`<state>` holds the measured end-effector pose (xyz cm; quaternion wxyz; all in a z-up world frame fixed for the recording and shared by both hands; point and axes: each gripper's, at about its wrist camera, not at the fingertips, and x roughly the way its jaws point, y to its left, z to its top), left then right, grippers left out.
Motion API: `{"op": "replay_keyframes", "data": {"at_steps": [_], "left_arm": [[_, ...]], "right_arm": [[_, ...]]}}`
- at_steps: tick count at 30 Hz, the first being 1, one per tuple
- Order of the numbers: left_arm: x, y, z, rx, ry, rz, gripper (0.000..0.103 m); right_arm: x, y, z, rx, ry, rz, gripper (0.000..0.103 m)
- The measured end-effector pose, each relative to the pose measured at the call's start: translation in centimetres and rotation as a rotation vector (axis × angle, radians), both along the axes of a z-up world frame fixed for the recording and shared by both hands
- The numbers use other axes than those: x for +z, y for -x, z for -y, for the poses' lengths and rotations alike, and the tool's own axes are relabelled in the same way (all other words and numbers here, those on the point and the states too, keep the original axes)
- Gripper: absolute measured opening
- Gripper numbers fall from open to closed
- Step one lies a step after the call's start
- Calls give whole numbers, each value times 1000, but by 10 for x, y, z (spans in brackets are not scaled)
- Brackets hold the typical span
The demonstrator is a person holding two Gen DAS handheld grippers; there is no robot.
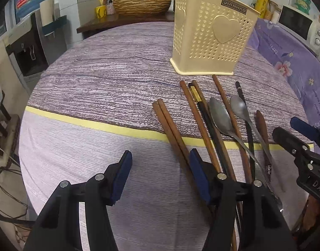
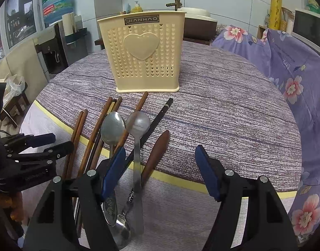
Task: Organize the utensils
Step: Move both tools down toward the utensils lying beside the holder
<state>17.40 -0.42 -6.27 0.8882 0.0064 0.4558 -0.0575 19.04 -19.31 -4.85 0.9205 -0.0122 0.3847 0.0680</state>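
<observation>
A cream perforated utensil holder (image 1: 210,41) (image 2: 146,56) with a heart on its side stands upright on the round table. In front of it lie several brown wooden chopsticks (image 1: 172,129) (image 2: 76,133), a black chopstick (image 2: 155,121), two metal spoons (image 1: 219,115) (image 2: 136,123) and a brown wooden-handled utensil (image 2: 157,152). My left gripper (image 1: 160,161) is open and empty, just left of the utensils. My right gripper (image 2: 162,159) is open and empty, low over the utensils' near ends. Each gripper shows in the other's view.
The table wears a purple striped cloth (image 1: 109,79) with a yellow band (image 1: 93,123). A flowered purple cover (image 2: 296,79) lies to the right. A water dispenser (image 1: 32,48), a wicker basket (image 1: 142,5) and a microwave (image 1: 302,25) stand beyond the table.
</observation>
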Motion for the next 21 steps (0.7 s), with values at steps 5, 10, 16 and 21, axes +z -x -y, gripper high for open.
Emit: {"op": "replay_keyframes", "data": {"at_steps": [5,10,16,21], "left_arm": [[-2,4,-15,31,7,-16,59],[-1,-5,-13,44,-12,-20,59],[3,-15,-28,83,13,-29,58],[7,-13,-38,100,25,-16,58]], "right_arm": [[-2,-1,0,2,10,0,69],[1,-9,-8,50,15,8,65],[-4,-37,-21,185,26,-48,51],[-11,-56,-31,221,52,-98,47]]}}
